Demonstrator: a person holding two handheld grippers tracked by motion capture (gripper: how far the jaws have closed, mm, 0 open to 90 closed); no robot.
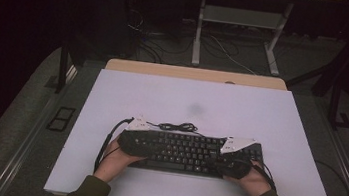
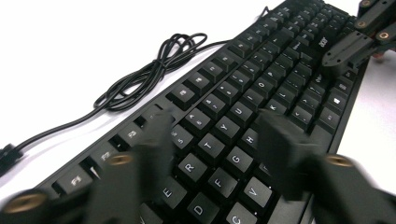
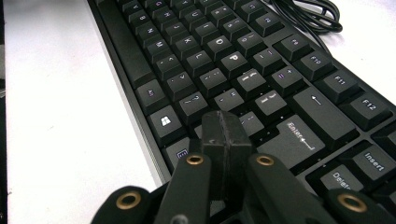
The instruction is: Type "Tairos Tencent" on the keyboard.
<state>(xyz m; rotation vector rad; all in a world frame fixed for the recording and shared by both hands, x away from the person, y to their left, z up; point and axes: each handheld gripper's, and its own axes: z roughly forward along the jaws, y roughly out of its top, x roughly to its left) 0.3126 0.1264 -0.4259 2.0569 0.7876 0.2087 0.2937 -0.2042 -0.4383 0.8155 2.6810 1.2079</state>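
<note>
**Two grippers over a black keyboard**

A black keyboard (image 1: pixel 191 153) lies flat near the front edge of a smooth, matte white table (image 1: pixel 241 111). Its keys are square, low-profile caps with pale printed legends, set in a thin, dark rectangular frame. A thin black cable (image 1: pixel 178 126) lies in loose, glossy loops on the table just behind the keyboard's far edge.

The left gripper (image 2: pixel 219 140) hovers over the keyboard's left half. Its blocky black jaws stand spread apart, blurred in the left gripper view, with keys such as R, T, F and G seen between them; nothing is pinched. Brass-coloured screw heads dot its linkage.

The right gripper (image 3: pixel 226 133) sits over the keyboard's right end, its two jaws pressed flat together into a single squared tip, near the Enter key and the Windows key. Whether the tip touches a key cannot be told.

In the high view, a hand in an olive sleeve (image 1: pixel 90 191) holds each gripper from the table's near side.
</note>
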